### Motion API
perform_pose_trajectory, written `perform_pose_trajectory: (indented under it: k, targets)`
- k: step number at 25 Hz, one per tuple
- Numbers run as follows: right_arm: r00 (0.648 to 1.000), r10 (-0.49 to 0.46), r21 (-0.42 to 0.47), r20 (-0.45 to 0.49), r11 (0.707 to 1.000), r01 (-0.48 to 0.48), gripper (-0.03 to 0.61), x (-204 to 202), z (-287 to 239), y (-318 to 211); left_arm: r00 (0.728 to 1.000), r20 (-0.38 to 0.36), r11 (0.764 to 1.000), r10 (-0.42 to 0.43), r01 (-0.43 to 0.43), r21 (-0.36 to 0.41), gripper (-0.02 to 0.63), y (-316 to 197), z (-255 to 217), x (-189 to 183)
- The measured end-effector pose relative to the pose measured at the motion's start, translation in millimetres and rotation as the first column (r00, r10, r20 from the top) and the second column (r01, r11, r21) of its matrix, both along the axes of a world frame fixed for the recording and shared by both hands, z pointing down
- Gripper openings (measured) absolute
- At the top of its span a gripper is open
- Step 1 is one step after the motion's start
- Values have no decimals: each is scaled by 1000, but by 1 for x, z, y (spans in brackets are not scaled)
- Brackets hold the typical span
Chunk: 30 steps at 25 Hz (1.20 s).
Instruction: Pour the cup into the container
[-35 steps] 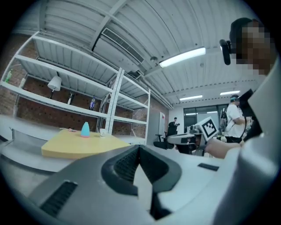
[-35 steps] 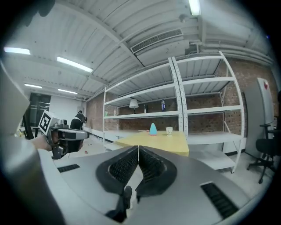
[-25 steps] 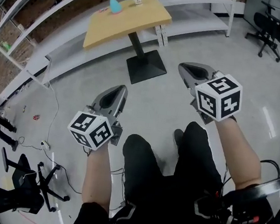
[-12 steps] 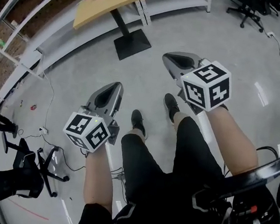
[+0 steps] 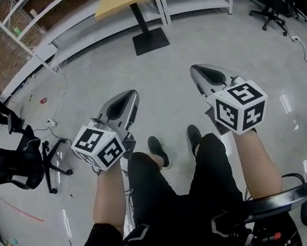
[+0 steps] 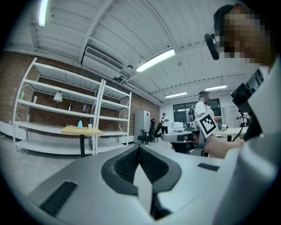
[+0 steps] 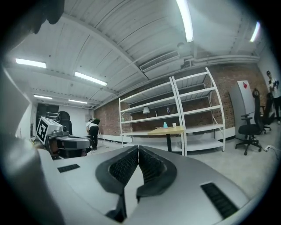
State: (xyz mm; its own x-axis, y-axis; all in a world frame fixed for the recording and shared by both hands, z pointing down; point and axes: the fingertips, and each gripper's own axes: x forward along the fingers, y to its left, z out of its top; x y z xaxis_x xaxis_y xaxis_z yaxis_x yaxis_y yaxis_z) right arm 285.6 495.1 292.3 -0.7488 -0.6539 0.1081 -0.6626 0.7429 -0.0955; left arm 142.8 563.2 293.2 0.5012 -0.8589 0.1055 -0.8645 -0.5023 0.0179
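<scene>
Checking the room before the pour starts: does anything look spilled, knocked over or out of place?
Nothing stands out. On the table the cup and the blue item appear upright, with no spill visible. Only a loose cable trails across the floor by the shelving, a small red scrap near it.

The left gripper (image 6: 139,147) and right gripper (image 7: 138,148) have silver-grey shells; the ribbed pads (image 7: 124,167) inside the jaws are black; behind the jaws, each marker cube (image 5: 98,147) is white with black squares; far ahead of the jaws, a table (image 7: 169,130) has a yellow-tan top on a black post, with a turquoise vessel (image 7: 165,125) and a white cup (image 7: 174,125); beyond are white shelves (image 7: 204,145) and a red-brown brick wall (image 7: 224,83); the floor (image 5: 164,77) is pale grey; the trousers (image 5: 188,206) are black.
</scene>
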Motion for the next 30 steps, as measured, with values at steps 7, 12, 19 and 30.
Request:
perform_pose_trajectory:
  k: [7,12,19,30]
  targets:
    - [1000,-6,50,30,999,5,2,14,-37,69,999,-13,997,-33,34,69,-2,76,-31,2]
    - [1000,-24,66,15,998,23,2,24,-48,99,999,-5,995,-50,50,87,-2,109,-40,10]
    - [1000,-28,59,11,998,27,2,34,-50,137,999,-32,997,-39,41,68,-2,145,-42,25]
    - [1000,-30,70,-4,997,31,2,41,-53,155,999,-27,999,-38,39,33,-2,155,-33,39]
